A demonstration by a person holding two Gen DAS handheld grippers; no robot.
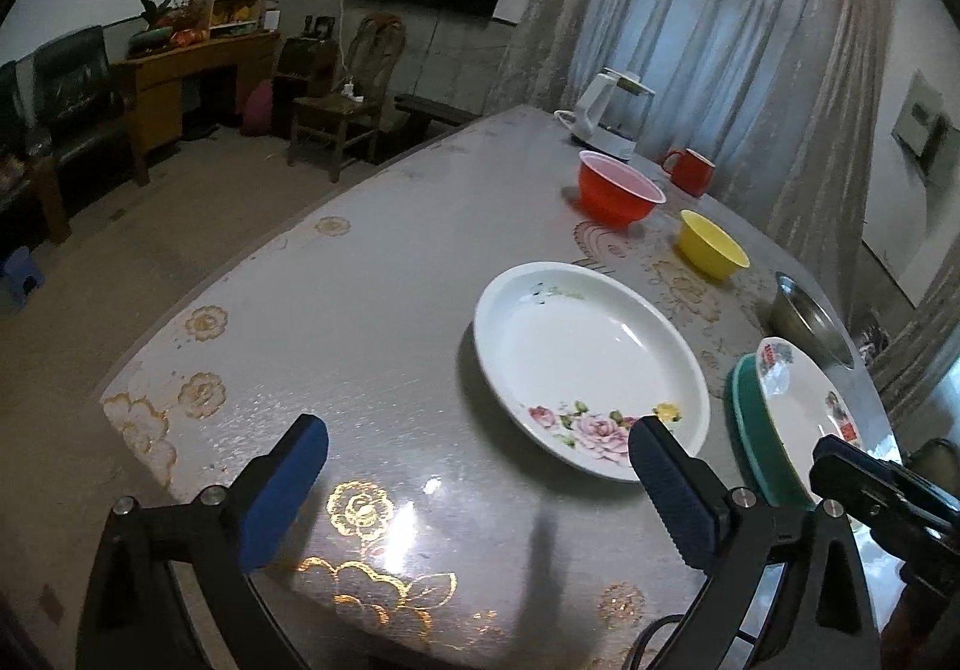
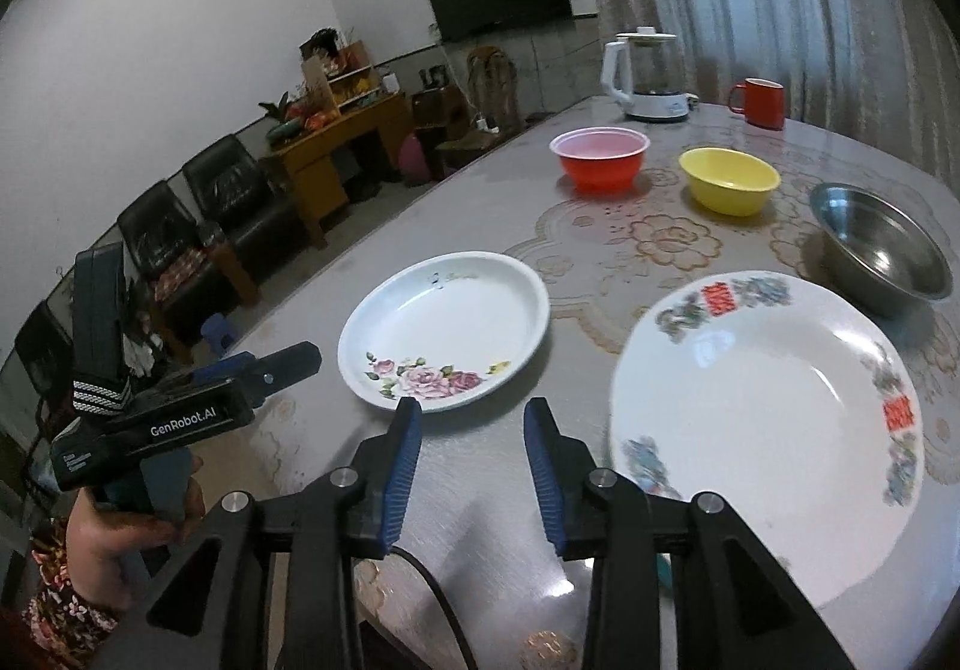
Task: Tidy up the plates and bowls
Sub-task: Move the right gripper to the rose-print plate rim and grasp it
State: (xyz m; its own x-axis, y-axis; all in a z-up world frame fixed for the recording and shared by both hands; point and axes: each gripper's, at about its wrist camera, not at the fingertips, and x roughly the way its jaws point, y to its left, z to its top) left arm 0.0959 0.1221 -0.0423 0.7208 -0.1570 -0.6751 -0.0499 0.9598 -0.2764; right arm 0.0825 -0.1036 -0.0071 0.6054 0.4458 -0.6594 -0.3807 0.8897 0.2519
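A white plate with pink roses (image 1: 588, 364) (image 2: 444, 322) lies on the table. My left gripper (image 1: 477, 454) stands wide open just short of its near rim, with only bare table between the fingers. To the right, a white plate with red and blue marks (image 1: 798, 394) (image 2: 762, 430) rests on a teal plate (image 1: 744, 430). My right gripper (image 2: 472, 418) is open and holds nothing, in the gap between the two white plates. Farther back stand a red bowl (image 2: 600, 156), a yellow bowl (image 2: 729, 181) and a steel bowl (image 2: 882, 250).
A white kettle (image 2: 648, 75) and a red mug (image 2: 759, 102) stand at the table's far edge by the curtain. The table's left edge (image 1: 240, 310) drops to the floor, with chairs and a desk beyond. A hand (image 2: 120, 538) holds the left gripper.
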